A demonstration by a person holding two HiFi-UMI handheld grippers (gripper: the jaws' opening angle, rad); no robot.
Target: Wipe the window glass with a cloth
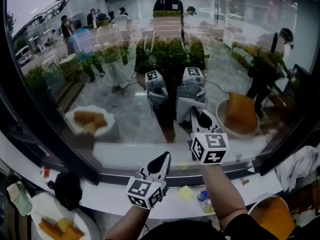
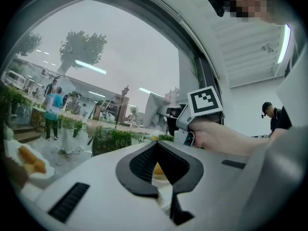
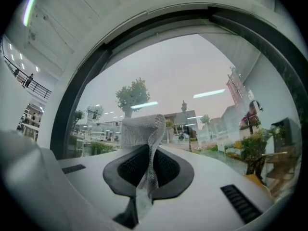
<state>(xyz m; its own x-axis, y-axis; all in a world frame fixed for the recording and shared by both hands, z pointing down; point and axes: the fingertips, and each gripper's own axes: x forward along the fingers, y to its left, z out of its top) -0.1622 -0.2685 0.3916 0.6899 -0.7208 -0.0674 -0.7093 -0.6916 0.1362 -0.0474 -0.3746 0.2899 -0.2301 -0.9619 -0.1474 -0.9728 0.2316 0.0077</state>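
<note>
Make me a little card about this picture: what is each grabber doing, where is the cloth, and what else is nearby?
Right gripper: shut on the grey cloth, held up at the window glass
Left gripper: shut, holding nothing, low near the white ledge
Cloth: bunched, sticking out past the jaws, seems to touch the glass
Bottom left: plate with yellowish food
</note>
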